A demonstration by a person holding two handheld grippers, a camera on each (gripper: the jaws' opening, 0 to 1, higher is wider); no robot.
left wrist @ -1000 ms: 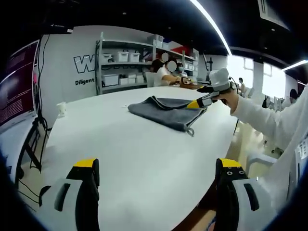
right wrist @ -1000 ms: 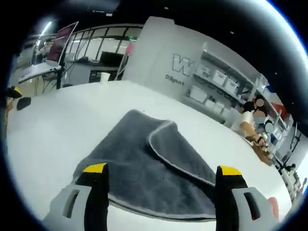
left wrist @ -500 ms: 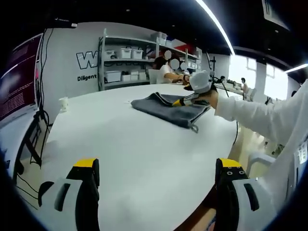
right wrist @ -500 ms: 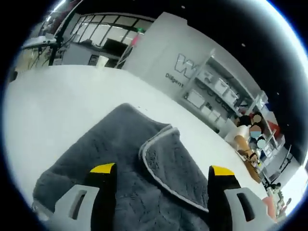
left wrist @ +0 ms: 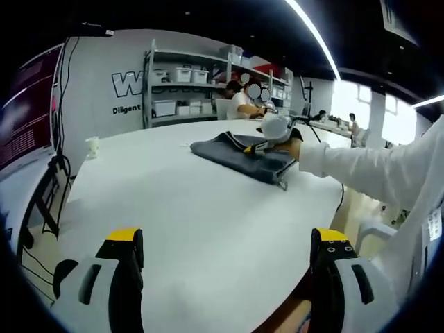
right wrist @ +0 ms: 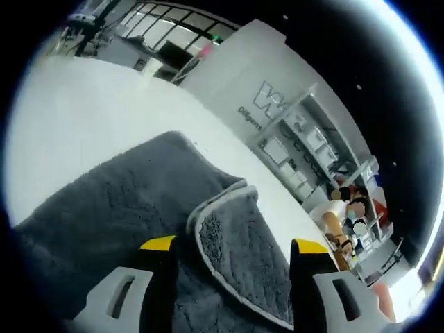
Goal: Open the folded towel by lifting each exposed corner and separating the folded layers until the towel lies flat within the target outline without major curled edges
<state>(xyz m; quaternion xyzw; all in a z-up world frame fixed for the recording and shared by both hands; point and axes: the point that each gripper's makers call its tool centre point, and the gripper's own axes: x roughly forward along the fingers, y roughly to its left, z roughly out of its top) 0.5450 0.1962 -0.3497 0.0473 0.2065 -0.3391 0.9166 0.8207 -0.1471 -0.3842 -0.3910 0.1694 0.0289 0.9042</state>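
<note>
Right gripper view shows the right gripper wide open, holding nothing, over the towel in the frame's middle, so it should close gently on the folded corner only.

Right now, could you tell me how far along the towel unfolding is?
Nothing looks unfolded yet: the grey towel lies folded on the white table, its piped flap doubled over the top. In hand: the right gripper is open, its jaws straddling that flap's corner. The left gripper is open and far from the towel. Left: lifting each corner, separating layers, flattening.
</note>
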